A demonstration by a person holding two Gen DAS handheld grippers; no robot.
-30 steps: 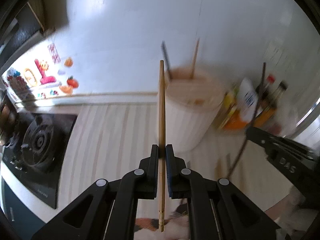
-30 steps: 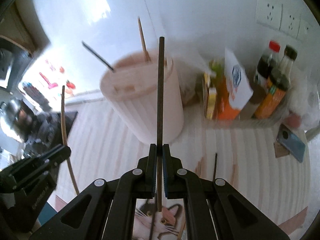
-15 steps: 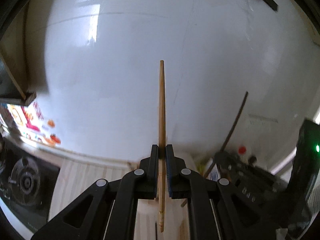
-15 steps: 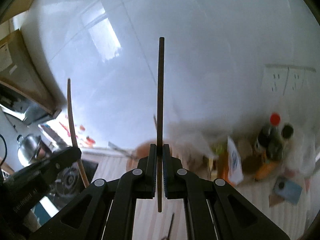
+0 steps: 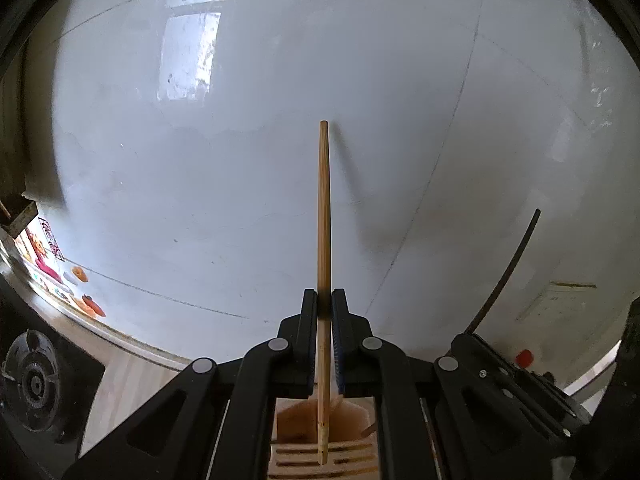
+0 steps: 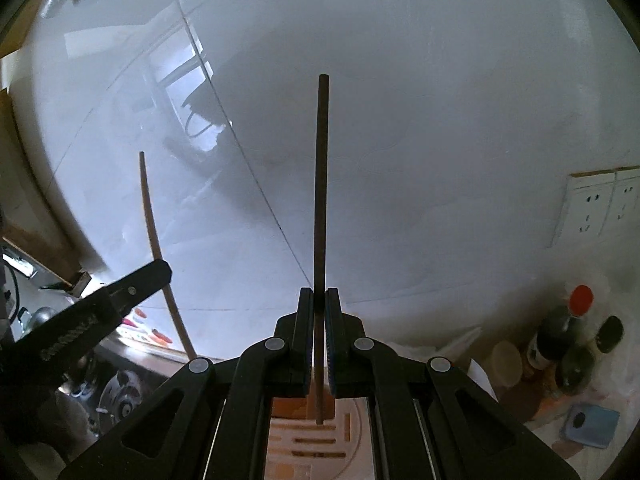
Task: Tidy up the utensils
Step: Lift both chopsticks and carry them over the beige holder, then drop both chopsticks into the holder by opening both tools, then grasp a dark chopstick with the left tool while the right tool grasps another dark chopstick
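My left gripper is shut on a light bamboo chopstick held upright. Its lower tip hangs just above the slotted lid of the pink utensil holder, seen between my fingers. My right gripper is shut on a dark chopstick, also upright, its lower tip over the holder's slotted lid. The right gripper with the dark chopstick shows at the right of the left wrist view. The left gripper with the bamboo chopstick shows at the left of the right wrist view.
A white tiled wall fills both views. A gas stove lies at the lower left. Sauce bottles, a blue phone and wall sockets are at the right.
Both grippers have lifted and come over the utensil holder. The holder, in front of them a second ago, now lies below the chopsticks' lower tips.
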